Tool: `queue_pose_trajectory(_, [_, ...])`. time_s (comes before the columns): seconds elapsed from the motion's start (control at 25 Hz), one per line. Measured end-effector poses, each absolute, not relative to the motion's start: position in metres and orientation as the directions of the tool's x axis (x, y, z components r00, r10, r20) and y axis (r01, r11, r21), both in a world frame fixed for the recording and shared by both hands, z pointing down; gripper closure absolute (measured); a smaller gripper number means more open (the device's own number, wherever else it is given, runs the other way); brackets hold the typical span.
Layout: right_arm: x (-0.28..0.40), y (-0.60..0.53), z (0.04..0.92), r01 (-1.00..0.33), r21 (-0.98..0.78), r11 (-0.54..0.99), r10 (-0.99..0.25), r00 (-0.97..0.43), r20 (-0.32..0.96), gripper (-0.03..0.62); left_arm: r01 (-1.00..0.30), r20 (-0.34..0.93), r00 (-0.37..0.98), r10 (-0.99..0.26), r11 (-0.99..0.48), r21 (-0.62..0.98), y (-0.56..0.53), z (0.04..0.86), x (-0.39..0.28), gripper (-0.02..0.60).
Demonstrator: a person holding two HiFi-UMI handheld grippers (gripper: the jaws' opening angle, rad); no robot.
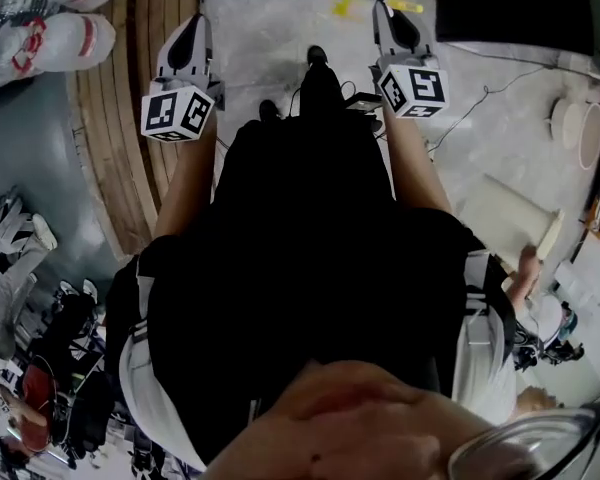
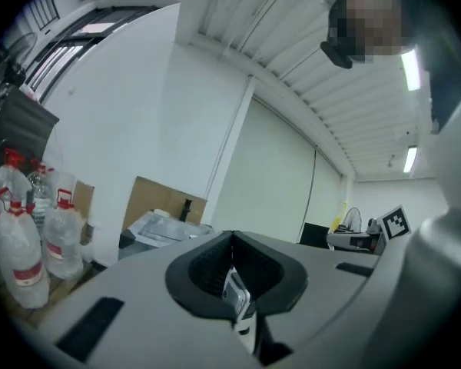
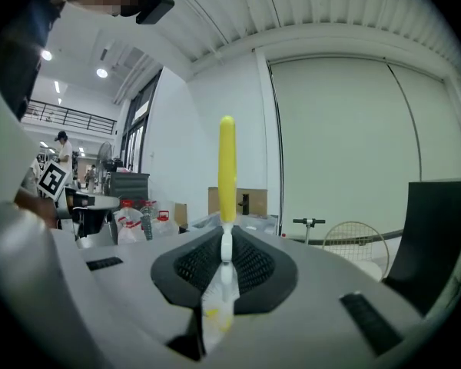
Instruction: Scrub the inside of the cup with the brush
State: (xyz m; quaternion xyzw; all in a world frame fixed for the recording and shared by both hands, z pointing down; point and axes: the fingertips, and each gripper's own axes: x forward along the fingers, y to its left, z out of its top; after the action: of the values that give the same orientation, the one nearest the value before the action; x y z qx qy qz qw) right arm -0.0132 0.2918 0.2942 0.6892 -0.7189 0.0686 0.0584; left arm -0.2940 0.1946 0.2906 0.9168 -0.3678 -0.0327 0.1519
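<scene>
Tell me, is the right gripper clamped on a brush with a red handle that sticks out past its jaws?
Not quite: the handle is yellow, not red. The right gripper view shows the right gripper clamped on the brush, with the yellow handle sticking out past its jaws.
</scene>
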Motion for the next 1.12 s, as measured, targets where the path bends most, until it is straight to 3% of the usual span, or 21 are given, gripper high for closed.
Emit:
queue_pose_trajectory(0.6, [0.037,0.311,0.281,-0.991,-0.017,0.132,-0.981,-0.133,0.143,0.553,-0.695,0.079,0.714,-0.695,-0.691,0.200,0.229,0.284,-0.219,0.565])
queue_pose_trajectory(1.12, [0.115,0.342,0.269,-0.996,-0.054,0.069,-0.991,-0.075,0.111,0.553,-0.616,0.103,0.787,-0.608,-0.770,0.166,0.245,0.266,-0.131,0.565])
